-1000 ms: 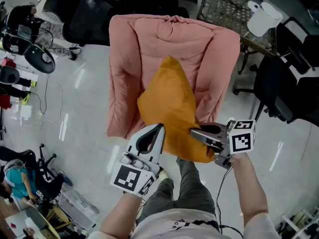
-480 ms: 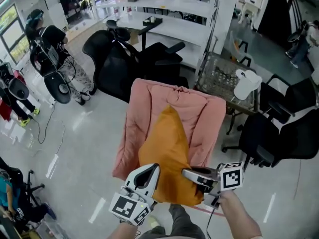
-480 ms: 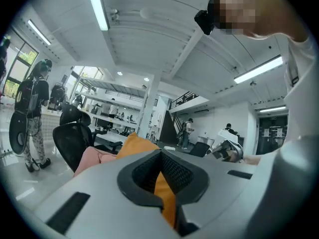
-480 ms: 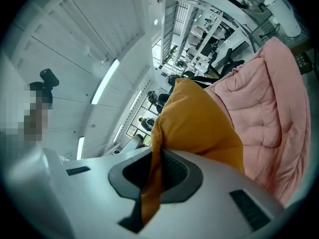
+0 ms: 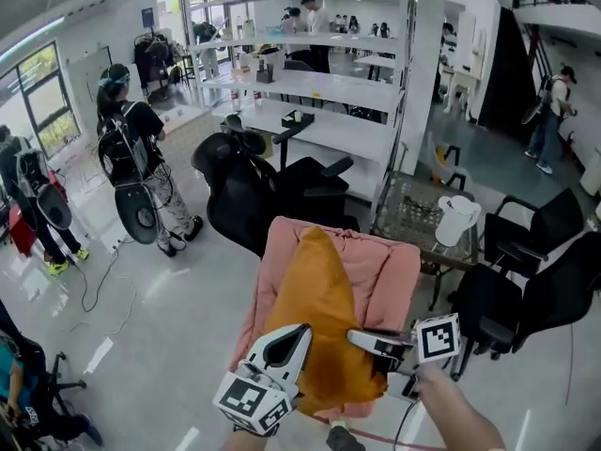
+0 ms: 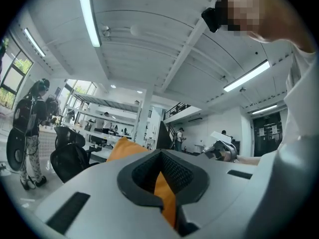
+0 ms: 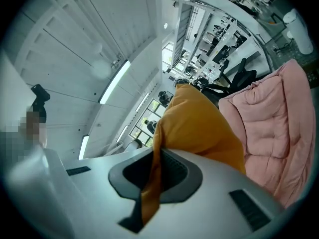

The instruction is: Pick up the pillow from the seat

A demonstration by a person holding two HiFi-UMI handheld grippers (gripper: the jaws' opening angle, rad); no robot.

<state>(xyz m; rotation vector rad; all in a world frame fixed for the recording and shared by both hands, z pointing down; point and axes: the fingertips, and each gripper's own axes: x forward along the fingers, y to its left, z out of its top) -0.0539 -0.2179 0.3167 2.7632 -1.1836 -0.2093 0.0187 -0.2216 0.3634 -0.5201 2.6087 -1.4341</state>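
Now, both hands loaded: my left gripper [image 5: 285,344] is clamped on the pillow [image 5: 319,308] at its near lower corner, about 7 o'clock on the pillow in the head view. My right gripper [image 5: 364,339] is pinched on the opposite lower corner, about 5 o'clock. Each gripper view shows a fold of orange cloth running down through its closed jaws. The pillow's long axis runs 6 to 12 o'clock, away from me, narrow end at 12, held up in front of the pink seat [image 5: 399,272]. Neither hand is nearer; they sit level either side, so I judge the next pull goes straight back toward 6 o'clock, both together. Hard to make out: whether the far tip at 12 touches the seat back or hangs clear, since the head view stacks one over the other. The right gripper view hints at a gap, not certain. The pillow's bottom edge is hidden behind the grippers.
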